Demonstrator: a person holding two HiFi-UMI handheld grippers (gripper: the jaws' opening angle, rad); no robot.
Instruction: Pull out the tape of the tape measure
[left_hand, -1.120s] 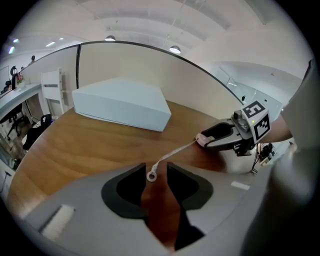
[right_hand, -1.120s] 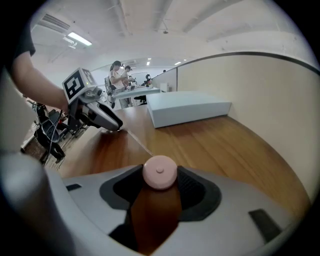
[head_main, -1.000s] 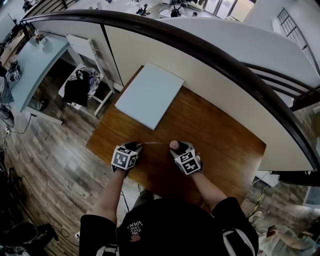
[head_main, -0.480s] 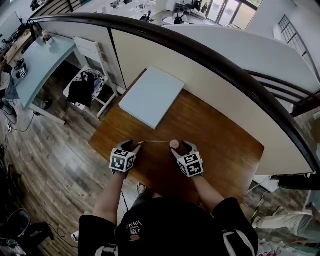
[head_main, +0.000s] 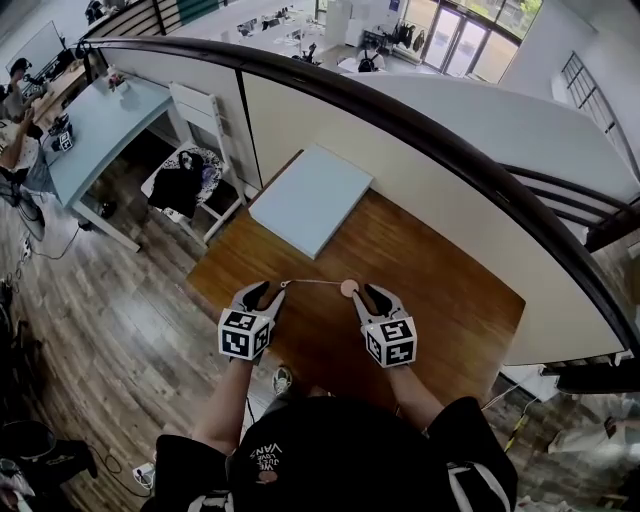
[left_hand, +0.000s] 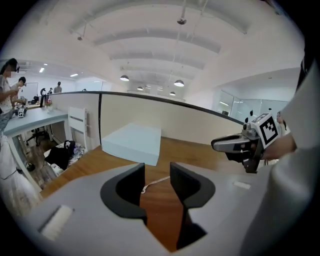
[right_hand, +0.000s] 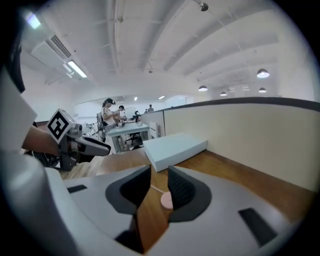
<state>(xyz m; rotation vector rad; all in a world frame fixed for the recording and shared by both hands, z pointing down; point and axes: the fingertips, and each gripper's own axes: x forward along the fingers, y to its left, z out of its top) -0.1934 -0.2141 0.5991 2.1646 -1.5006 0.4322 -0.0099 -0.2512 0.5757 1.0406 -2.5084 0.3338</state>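
The left tongs (left_hand: 157, 172) and the right tongs (right_hand: 159, 175) are held side by side above the near edge of the wooden desk (head_main: 440, 300), each pointed forward and somewhat downward. The jaws of the left tongs have just been opening and are seen well apart. Nothing is gripped between them, and only the desk top and the free end of the tape (left_hand: 151, 183) are seen through the gap. The jaws of the right tongs have just been closing and are set at a narrower gap, yet nothing is pressed by their pads. The pink round case of the tape measure (right_hand: 166, 201) is seen below and beyond them, lying on the desk just ahead of the right tongs. A thin length of tape is drawn out from it across the desk toward the left tongs. Farther back, a flat pale blue block (head_main: 310, 198) is laid beside a cream partition (head_main: 420, 175). Beyond the desk's left end, a white chair (head_main: 200, 112) draped with dark cloth (head_main: 178, 188) is seen on the wood floor (head_main: 120, 300)
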